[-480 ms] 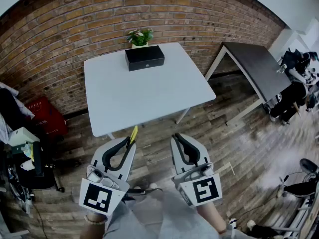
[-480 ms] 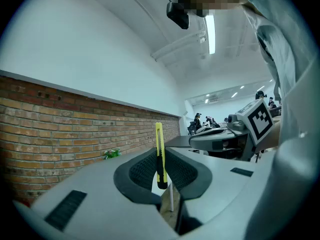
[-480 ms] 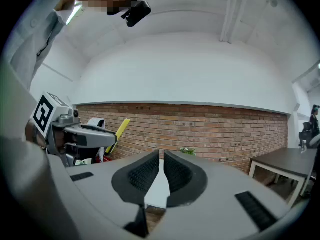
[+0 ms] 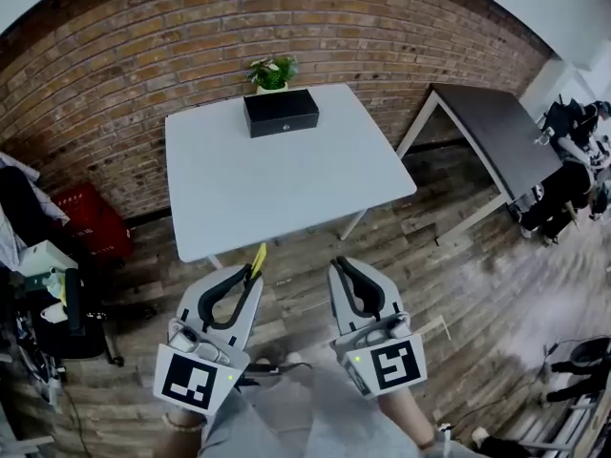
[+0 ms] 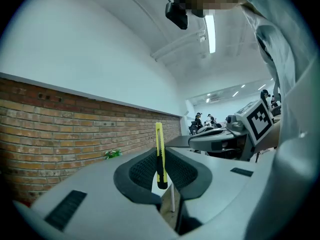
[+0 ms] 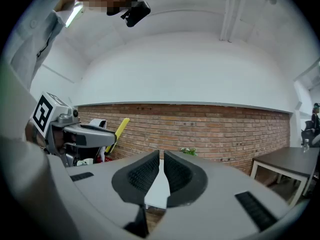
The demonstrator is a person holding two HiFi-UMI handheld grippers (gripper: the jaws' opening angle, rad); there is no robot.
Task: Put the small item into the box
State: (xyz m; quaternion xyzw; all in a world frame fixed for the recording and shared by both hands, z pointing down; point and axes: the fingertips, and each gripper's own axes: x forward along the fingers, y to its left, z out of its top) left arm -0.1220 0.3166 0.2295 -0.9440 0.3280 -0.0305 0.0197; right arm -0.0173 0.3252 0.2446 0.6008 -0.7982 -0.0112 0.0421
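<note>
A shut black box (image 4: 280, 112) stands at the far edge of the white table (image 4: 286, 184), in front of a small potted plant (image 4: 270, 71). My left gripper (image 4: 250, 275) hangs short of the table's near edge, over the wooden floor, shut on a yellow utility knife (image 4: 257, 258). In the left gripper view the knife (image 5: 159, 154) stands upright between the black pads (image 5: 142, 171). My right gripper (image 4: 341, 267) is beside it, level with it, its jaws shut with nothing between them (image 6: 161, 166). The right gripper view shows the knife (image 6: 120, 129) sticking out of the left gripper (image 6: 80, 134).
A dark table (image 4: 487, 132) stands to the right of the white one. A brick wall (image 4: 115, 74) runs behind both. A red crate (image 4: 91, 222) and clutter sit at the left. People and gear (image 4: 573, 160) are at the far right.
The head view has shifted slightly, so the table sits a little further right. Both grippers keep the same pose and the knife stays held.
</note>
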